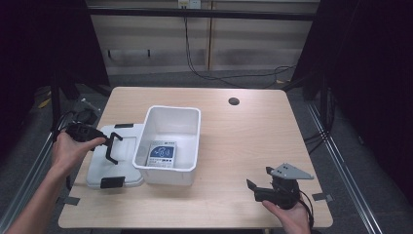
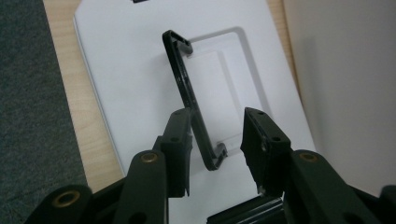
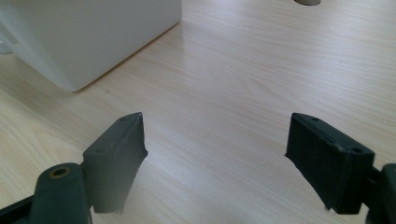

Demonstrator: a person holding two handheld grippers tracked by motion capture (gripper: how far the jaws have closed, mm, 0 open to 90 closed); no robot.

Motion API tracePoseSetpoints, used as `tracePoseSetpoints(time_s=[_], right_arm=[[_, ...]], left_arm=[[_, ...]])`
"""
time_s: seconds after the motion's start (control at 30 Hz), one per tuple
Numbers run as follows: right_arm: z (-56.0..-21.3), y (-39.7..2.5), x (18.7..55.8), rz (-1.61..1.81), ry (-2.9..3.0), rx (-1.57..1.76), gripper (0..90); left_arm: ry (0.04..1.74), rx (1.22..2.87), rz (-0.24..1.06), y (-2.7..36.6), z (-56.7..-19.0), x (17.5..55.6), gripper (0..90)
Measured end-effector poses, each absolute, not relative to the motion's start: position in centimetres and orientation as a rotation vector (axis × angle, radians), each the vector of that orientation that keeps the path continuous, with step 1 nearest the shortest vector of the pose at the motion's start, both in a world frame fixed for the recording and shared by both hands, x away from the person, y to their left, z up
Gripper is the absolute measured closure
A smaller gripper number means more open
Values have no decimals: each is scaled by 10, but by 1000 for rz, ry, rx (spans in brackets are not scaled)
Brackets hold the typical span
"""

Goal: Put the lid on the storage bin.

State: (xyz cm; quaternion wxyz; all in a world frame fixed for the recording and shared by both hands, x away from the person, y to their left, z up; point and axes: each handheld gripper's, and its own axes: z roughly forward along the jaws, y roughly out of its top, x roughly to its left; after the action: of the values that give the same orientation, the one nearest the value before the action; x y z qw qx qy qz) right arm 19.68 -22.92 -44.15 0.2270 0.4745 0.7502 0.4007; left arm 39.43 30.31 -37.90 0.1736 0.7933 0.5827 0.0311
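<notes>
My left tool [image 2: 217,149] hangs just over the flat white plastic lid [image 2: 140,93] lying on the pale wooden tabletop [image 1: 243,146], its jaws partly parted around the lid's thin black plastic handle [image 2: 187,93]; the handle stands raised from its recess, its near end between my jaws, resting against one pad [image 2: 180,135] and clear of the other, so nothing is clamped yet. Just beside this tool, on the side away from my arm, stands the open white plastic bin [image 1: 170,141], with a flat printed packet [image 1: 162,154] on its floor.

I judge the lid light and fairly stiff, with a smooth face that would slip under a flat pinch; the handle is the place to take hold, near its middle so the lid hangs level; it looks slender, so a gentle squeeze should serve, and I expect it to swing on its hinges as the lid lifts.

My right tool [image 3: 215,154] idles low over bare tabletop, well apart from the lid, jaws spread wide and holding nothing.

The high view gives me the whole layout, my left hand [image 1: 73,146] at the lid and the black latches [image 1: 112,183] on its edges; the left gripper view gives me instead the handle's exact place between the pads; the right gripper view offers a corner of the bin ahead of its jaws.
</notes>
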Motion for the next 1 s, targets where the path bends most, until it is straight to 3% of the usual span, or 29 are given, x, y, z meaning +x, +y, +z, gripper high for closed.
tracePoseSetpoints(time_s=[1.0], right_arm=[[-444,-226,199,1080,2104,1302,190]], left_arm=[[1861,2256,2,290,-421,427,761]])
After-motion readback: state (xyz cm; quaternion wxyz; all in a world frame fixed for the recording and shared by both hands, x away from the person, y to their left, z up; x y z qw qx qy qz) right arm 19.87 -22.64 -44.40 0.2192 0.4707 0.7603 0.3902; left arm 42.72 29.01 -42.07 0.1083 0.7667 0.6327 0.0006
